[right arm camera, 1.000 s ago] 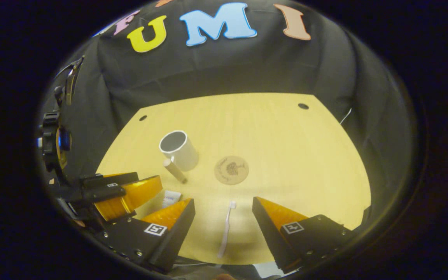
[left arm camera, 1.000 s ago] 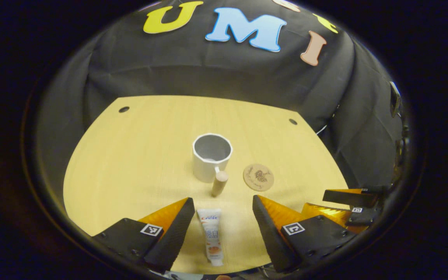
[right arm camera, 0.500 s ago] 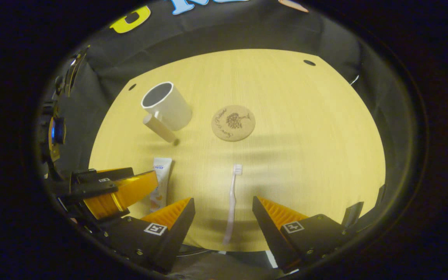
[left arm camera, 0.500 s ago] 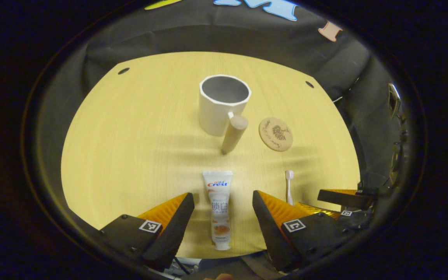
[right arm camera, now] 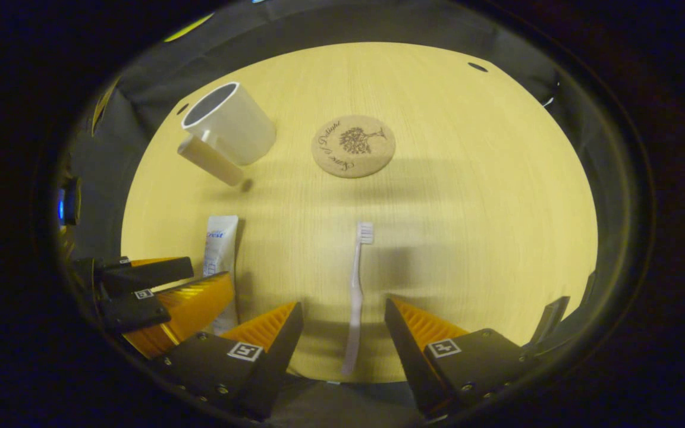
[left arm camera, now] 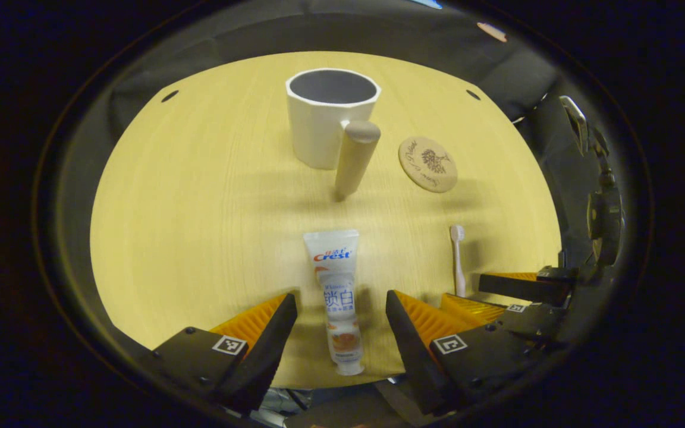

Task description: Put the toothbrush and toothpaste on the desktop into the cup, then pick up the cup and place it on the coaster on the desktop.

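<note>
A white toothpaste tube (left arm camera: 336, 297) lies on the wooden desktop (left arm camera: 200, 196), its lower half between the spread fingers of my open left gripper (left arm camera: 341, 306). A white toothbrush (right arm camera: 355, 291) lies lengthwise between the fingers of my open right gripper (right arm camera: 342, 312), bristles pointing away. The white cup (left arm camera: 329, 117) with a wooden handle (left arm camera: 353, 157) stands upright farther back, and its inside looks bare. The round cork coaster (left arm camera: 427, 163) lies to its right. In the right gripper view the cup (right arm camera: 229, 126) is at upper left, the coaster (right arm camera: 352, 145) beside it, the toothpaste (right arm camera: 219, 255) at left.
The other gripper shows at the right edge of the left gripper view (left arm camera: 515, 297) and at the lower left of the right gripper view (right arm camera: 164, 294). Black cloth walls (left arm camera: 259, 30) surround the desktop. Two small holes (left arm camera: 169, 96) mark its far corners.
Both grippers have tilted down and moved forward, so the toothpaste and toothbrush now reach farther in between their fingers. The cup and coaster have not moved on the desktop.
</note>
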`<state>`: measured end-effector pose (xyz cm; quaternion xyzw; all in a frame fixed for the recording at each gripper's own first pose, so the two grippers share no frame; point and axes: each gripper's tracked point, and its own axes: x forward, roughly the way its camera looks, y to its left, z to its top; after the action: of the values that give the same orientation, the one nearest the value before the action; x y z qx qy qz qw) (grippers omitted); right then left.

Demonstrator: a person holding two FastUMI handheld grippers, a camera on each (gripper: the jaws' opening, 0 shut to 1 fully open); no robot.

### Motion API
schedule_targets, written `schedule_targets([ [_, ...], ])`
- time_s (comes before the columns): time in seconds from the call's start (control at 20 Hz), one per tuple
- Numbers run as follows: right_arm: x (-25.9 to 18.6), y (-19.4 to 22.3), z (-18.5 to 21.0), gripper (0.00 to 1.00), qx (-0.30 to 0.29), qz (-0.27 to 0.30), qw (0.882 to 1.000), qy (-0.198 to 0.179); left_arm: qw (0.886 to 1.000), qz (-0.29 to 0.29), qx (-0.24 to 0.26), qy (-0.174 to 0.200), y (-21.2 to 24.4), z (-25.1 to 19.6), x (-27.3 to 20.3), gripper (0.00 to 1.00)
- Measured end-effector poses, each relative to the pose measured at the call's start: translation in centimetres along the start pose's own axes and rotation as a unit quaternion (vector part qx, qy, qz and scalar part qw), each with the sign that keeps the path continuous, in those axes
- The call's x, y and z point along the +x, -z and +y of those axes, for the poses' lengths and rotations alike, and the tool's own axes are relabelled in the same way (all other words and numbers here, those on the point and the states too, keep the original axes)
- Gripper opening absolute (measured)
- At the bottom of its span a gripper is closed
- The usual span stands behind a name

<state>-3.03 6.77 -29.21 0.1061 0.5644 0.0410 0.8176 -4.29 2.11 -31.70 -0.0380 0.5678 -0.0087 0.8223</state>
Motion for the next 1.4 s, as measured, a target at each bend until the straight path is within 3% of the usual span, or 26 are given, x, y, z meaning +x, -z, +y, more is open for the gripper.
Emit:
schedule_targets([
  [0.15,0.6,0.6,-0.3,0.83,0.000,0.023,1.000,0.011,1.000,0.016,0.013,-0.003,0.5,0.1,0.8,0.98],
  [0.25,1.1,1.0,-0.2,0.69,0.003,0.038,0.999,0.010,1.000,0.025,0.018,-0.004,0.7,0.2,1.3,0.92],
  [0.4,1.0,0.7,-1.0,0.66,0.003,0.032,0.999,0.029,0.999,0.036,0.018,-0.005,1.4,0.3,1.9,0.72],
  [0.45,1.1,0.9,-1.1,0.47,0.003,0.037,0.999,0.029,0.999,0.039,0.016,-0.005,1.6,0.3,2.0,0.74],
  [0.6,0.8,0.8,-1.6,0.46,0.001,0.033,0.998,0.043,0.999,0.043,0.015,-0.015,1.9,0.8,2.3,0.72],
  [0.7,0.9,1.1,-1.8,0.16,0.007,0.036,0.998,0.042,0.999,0.040,0.018,-0.019,1.9,1.1,2.3,0.70],
  [0.9,1.1,1.1,-1.9,0.16,0.001,0.033,0.999,0.033,0.999,0.033,0.020,-0.028,1.6,1.5,2.5,0.46],
  [0.95,1.0,1.1,-1.9,0.16,-0.003,0.030,0.999,0.032,0.999,0.028,0.019,-0.030,1.6,1.6,2.3,0.47],
  [1.0,0.3,-0.3,-2.0,0.16,0.001,0.020,0.999,0.031,0.999,0.029,0.021,-0.033,1.8,1.6,2.4,0.39],
  [1.05,1.4,1.3,-1.8,0.08,0.000,0.028,0.999,0.026,0.999,0.027,0.030,-0.034,1.7,1.6,2.3,0.38],
  [1.1,1.2,1.0,-1.9,0.11,-0.004,0.022,0.999,0.023,0.999,0.025,0.026,-0.036,1.8,1.6,2.3,0.39],
  [1.15,1.1,1.1,-1.9,0.11,-0.008,0.021,0.999,0.023,0.999,0.021,0.025,-0.035,1.7,1.5,2.4,0.31],
  [1.25,0.7,1.0,-1.9,0.10,-0.016,0.011,1.000,0.015,0.999,0.007,0.021,-0.030,1.6,1.6,2.3,0.31],
  [1.3,2.2,0.2,-1.7,0.10,-0.006,-0.002,1.000,0.017,1.000,0.000,0.013,-0.028,1.3,1.6,2.3,0.25],
  [1.4,1.0,0.7,-1.9,0.05,-0.010,0.002,1.000,0.009,1.000,-0.013,0.010,-0.020,1.1,1.6,2.1,0.25],
])
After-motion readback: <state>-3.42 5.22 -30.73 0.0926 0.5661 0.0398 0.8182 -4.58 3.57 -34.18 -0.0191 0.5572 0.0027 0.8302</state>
